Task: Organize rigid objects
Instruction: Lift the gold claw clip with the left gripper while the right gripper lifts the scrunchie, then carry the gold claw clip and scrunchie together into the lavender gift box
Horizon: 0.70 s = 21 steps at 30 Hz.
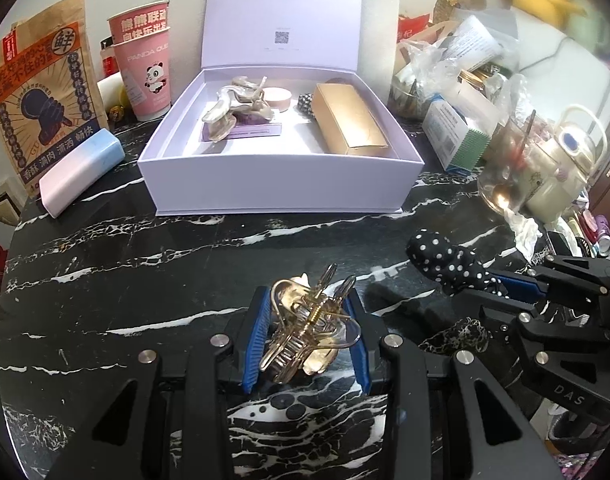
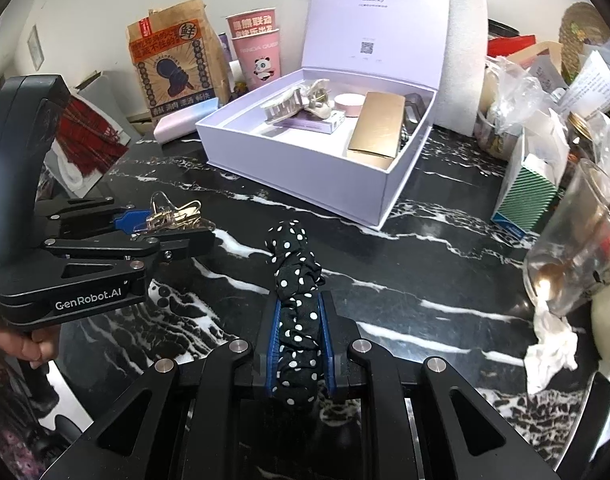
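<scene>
Meanwhile, the left gripper (image 1: 307, 334) had its fingers clamped on a gold hair claw (image 1: 305, 332), near above the black marble worktop (image 1: 145, 280). Right of it, the right gripper (image 2: 299, 344) pinched a polka-dot scrunchie (image 2: 295, 288). Farther off stood the open lilac box (image 1: 265, 188), already holding a gold carton (image 1: 351, 124).

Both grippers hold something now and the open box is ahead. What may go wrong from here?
1. The gold hair claw is springy and open-framed; it may twist or slip between the left gripper fingers.
2. The dotted scrunchie in the right gripper is soft and may sag out.
3. The lilac box already holds a gold carton and a pearl claw; free room is limited.
</scene>
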Each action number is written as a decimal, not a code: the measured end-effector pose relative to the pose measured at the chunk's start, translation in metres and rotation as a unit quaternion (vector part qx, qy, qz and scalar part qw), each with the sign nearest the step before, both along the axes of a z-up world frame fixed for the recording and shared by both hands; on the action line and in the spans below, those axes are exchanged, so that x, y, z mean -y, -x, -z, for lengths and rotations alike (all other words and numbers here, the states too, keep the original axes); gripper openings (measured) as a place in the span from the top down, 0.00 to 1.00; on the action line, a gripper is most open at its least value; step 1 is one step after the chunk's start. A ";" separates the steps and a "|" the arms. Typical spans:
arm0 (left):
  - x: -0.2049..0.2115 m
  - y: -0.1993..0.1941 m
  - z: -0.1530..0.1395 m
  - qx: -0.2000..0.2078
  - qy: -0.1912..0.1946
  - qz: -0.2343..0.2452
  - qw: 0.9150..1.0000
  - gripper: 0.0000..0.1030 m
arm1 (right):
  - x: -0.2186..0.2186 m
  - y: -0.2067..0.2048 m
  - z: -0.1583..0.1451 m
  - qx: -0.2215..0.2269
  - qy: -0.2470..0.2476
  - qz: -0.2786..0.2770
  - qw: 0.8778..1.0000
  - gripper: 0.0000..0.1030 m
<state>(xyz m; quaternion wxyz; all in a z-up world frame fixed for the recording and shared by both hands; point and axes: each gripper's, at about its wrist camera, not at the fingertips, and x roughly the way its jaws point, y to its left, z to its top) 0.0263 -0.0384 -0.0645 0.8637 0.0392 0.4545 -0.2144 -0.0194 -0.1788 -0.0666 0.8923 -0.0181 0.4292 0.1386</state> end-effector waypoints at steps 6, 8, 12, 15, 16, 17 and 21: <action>0.010 -0.002 -0.004 -0.005 0.001 0.011 1.000 0.65 | 0.007 0.004 -0.006 0.004 0.003 0.009 1.000 0.83; 0.011 -0.003 -0.005 -0.005 0.001 0.014 1.000 0.65 | 0.009 0.005 -0.008 0.006 0.004 0.012 1.000 0.83; 0.013 -0.008 -0.013 0.002 -0.003 0.016 1.000 0.65 | 0.012 0.004 -0.013 0.010 0.003 0.018 1.000 0.83; 0.015 -0.012 -0.020 0.008 -0.008 0.017 1.000 0.65 | 0.013 0.002 -0.018 0.016 0.005 0.018 1.000 0.83; 0.015 -0.013 -0.022 0.010 -0.009 0.016 1.000 0.65 | 0.014 0.001 -0.020 0.018 0.004 0.017 1.000 0.83; 0.016 -0.015 -0.024 0.012 -0.009 0.016 1.000 0.65 | 0.015 0.000 -0.021 0.019 0.003 0.017 1.000 0.83; 0.018 -0.021 -0.035 0.018 -0.010 0.013 1.000 0.65 | 0.017 -0.007 -0.028 0.025 0.003 0.012 1.000 0.83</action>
